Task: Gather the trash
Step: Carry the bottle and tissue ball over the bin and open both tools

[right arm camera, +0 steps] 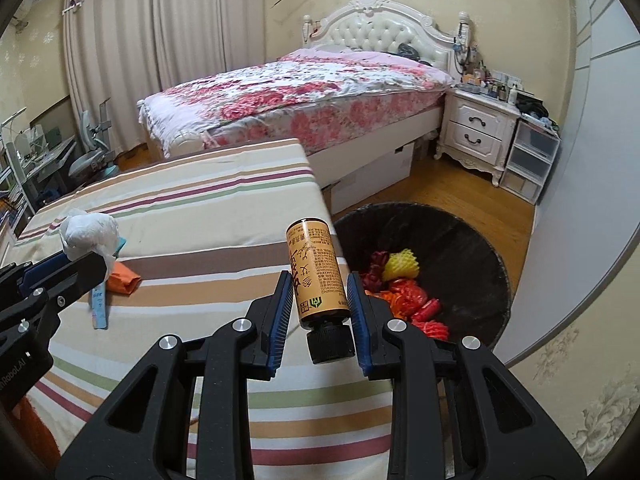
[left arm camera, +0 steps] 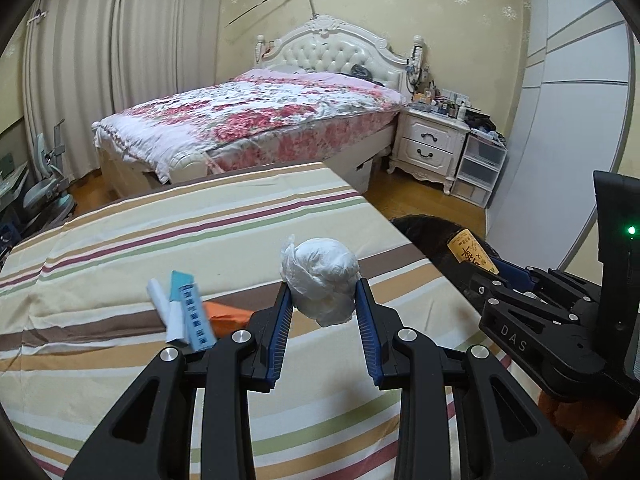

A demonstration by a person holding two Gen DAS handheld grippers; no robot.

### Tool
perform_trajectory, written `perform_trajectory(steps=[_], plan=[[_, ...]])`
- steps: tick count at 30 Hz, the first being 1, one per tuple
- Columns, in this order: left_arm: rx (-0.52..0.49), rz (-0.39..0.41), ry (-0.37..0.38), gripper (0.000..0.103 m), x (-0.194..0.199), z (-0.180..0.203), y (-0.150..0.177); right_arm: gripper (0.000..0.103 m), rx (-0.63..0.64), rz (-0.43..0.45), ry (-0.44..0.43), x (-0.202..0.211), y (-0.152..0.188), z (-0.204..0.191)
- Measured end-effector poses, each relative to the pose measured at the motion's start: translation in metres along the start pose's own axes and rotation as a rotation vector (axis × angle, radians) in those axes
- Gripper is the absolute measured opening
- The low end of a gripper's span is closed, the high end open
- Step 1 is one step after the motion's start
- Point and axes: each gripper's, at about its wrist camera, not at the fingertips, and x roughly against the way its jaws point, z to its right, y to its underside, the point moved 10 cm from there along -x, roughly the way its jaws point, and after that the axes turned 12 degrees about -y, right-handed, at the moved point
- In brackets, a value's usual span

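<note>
Crumpled white wad (left arm camera: 322, 280) pinched between blue pads of left gripper (left arm camera: 323, 300), held above striped tabletop (left arm camera: 160, 220); jaws closed to wad's width. Brown bottle (right arm camera: 318, 276) clamped in right gripper (right arm camera: 320, 300), cap toward camera, base pointing forward and up; jaws narrowed on bottle body. Right gripper poised at table's right edge, beside black-lined trash bin (right arm camera: 472, 240) on floor containing red and yellow foam nets (right arm camera: 404, 284). Blue-white carton (left arm camera: 192, 312) and orange wrapper (left arm camera: 228, 314) lying on cloth, left of left gripper.
</note>
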Motion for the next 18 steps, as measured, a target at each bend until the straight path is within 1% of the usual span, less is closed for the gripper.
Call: perform_trajectory(steps=[6, 9, 18], plan=[[-0.056, 0.015, 0.043, 0.033, -0.016, 0.05, -0.021, 0.027, -0.041, 0.028, 0.055, 0.004, -0.009, 0.041], [-0.082, 0.023, 0.045, 0.033, -0.026, 0.068, -0.029, 0.027, -0.064, 0.03, 0.077, 0.001, -0.012, 0.061], [-0.115, -0.015, 0.053, 0.033, -0.066, 0.109, -0.039, 0.027, -0.12, 0.024, 0.122, -0.013, -0.014, 0.107]])
